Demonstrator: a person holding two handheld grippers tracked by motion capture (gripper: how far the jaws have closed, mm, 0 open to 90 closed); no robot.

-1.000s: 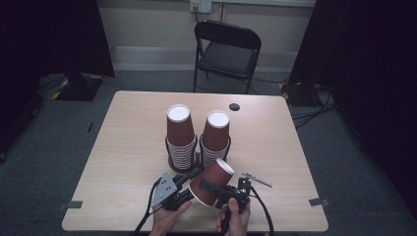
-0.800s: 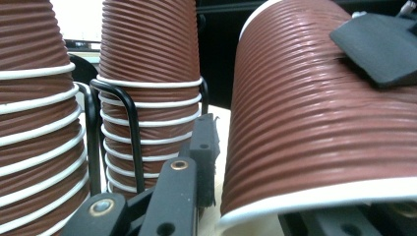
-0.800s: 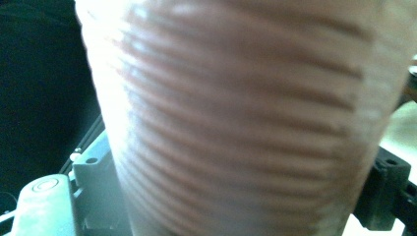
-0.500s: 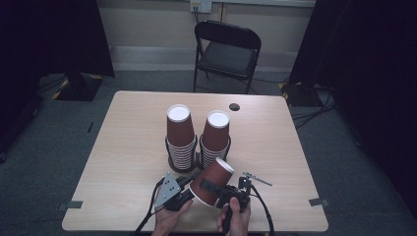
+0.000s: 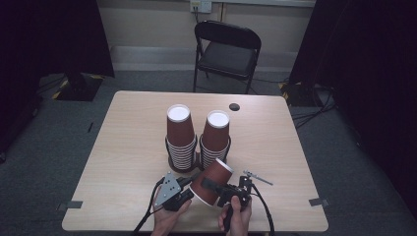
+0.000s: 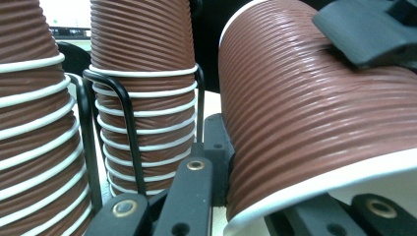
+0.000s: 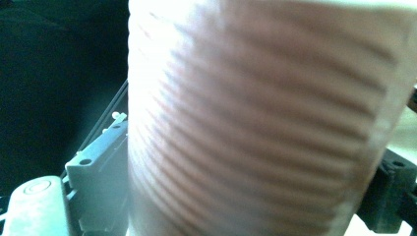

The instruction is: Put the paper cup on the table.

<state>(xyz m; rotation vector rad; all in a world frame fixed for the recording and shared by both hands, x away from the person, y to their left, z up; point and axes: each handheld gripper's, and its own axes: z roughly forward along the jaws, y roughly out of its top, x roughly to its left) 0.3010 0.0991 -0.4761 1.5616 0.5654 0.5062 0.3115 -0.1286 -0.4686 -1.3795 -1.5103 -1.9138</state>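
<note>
A single brown ribbed paper cup hangs tilted above the table's front edge, white rim toward the left hand. My left gripper is shut on its rim; in the left gripper view the cup sits against my jaws, with one jaw behind the wall and one at the mouth. My right gripper is shut across the cup's body, and the cup sits blurred between its jaws. Two stacks of the same cups, the left stack and the right stack, stand upside down at mid-table.
Each stack stands in a black wire holder. A small dark disc lies near the table's far edge. A black folding chair stands beyond the wooden table. Cables trail from both grippers off the front edge.
</note>
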